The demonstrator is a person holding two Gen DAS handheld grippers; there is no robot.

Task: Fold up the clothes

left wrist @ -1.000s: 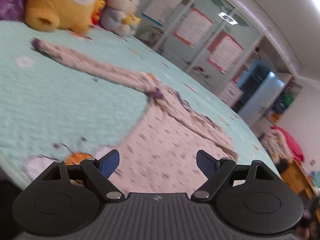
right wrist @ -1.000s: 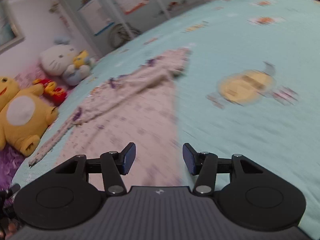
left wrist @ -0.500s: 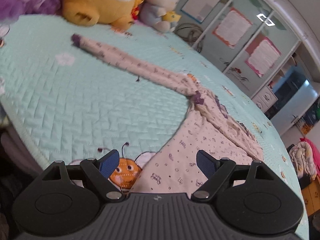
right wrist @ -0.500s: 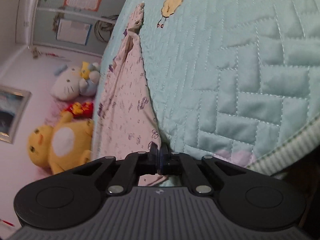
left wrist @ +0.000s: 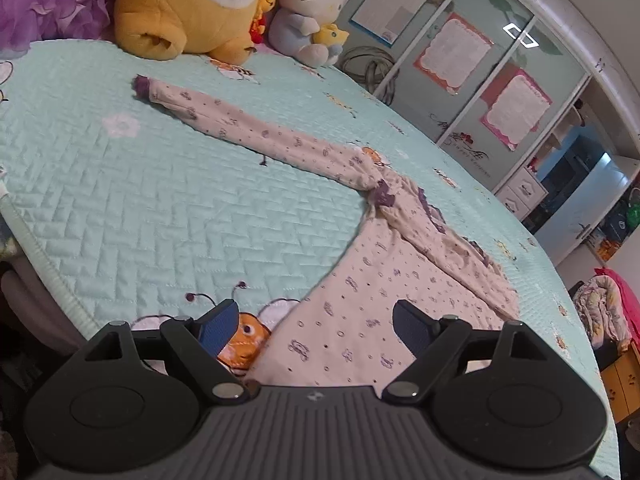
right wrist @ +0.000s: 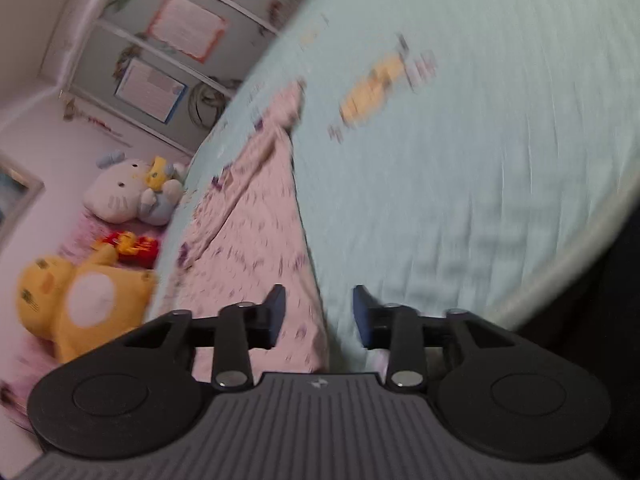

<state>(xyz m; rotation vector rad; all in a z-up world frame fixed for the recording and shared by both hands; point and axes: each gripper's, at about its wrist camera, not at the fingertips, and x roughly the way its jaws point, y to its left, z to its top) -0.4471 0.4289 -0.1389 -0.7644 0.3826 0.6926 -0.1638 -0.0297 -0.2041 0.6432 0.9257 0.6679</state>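
In the left wrist view, the left gripper [left wrist: 314,326] sits low over the near edge of a mint green quilted bedspread [left wrist: 160,208], its blue-padded jaws spread wide with nothing between them; a pale pink garment [left wrist: 360,304] printed with small purple marks lies flat on the bedspread, its hem reaching under the gripper; one long sleeve [left wrist: 248,132] stretches away to the upper left and ends in a purple cuff [left wrist: 141,85]; a second sleeve [left wrist: 452,252] is folded across the body toward the right; an embroidered orange bee [left wrist: 246,338] shows just left of the hem; a large yellow plush toy [left wrist: 192,4] and a white cat plush [left wrist: 310,12] sit at the far side of the bed, with wardrobe doors [left wrist: 472,72] beyond. In the right wrist view, which is blurred, the right gripper [right wrist: 319,314] has its jaws apart and empty, straddling the garment's right edge where pink cloth meets the bedspread; the garment narrows away toward the upper left; both plush toys appear at left.
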